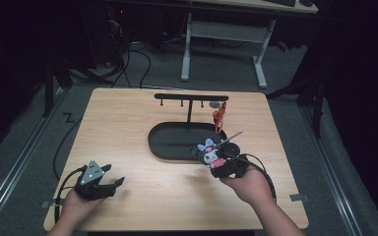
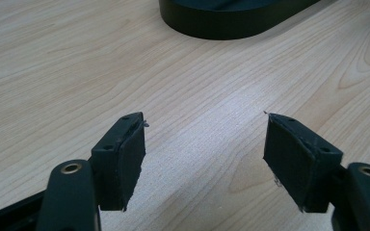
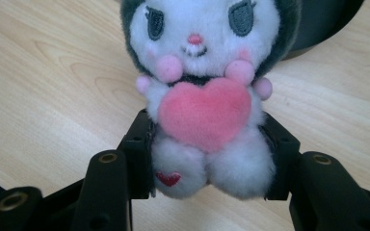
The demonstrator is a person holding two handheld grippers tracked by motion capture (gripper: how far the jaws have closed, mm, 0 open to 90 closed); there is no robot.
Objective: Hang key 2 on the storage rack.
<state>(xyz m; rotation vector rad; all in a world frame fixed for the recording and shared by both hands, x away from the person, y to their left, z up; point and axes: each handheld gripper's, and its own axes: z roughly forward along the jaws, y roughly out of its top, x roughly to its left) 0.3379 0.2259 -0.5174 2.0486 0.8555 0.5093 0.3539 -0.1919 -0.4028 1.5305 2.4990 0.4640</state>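
Note:
A small plush toy (image 3: 204, 86) with a white face, dark hood and pink heart sits between the jaws of my right gripper (image 3: 209, 132), which is shut on its lower body. In the high view the toy (image 1: 210, 154) is held just above the table by the right gripper (image 1: 221, 166), at the right end of a black oval base (image 1: 172, 142). A thin silver chain or rod (image 1: 232, 135) sticks up from the toy. My left gripper (image 1: 109, 183) rests near the table's front left, jaws open (image 2: 204, 120) with bare wood between them.
A black T-shaped hanger stand (image 1: 191, 97) with several hooks rises from the oval base (image 2: 231, 19). A red-orange charm (image 1: 220, 117) hangs at its right end. The wooden table (image 1: 123, 123) stands on grey floor, with another desk's legs behind.

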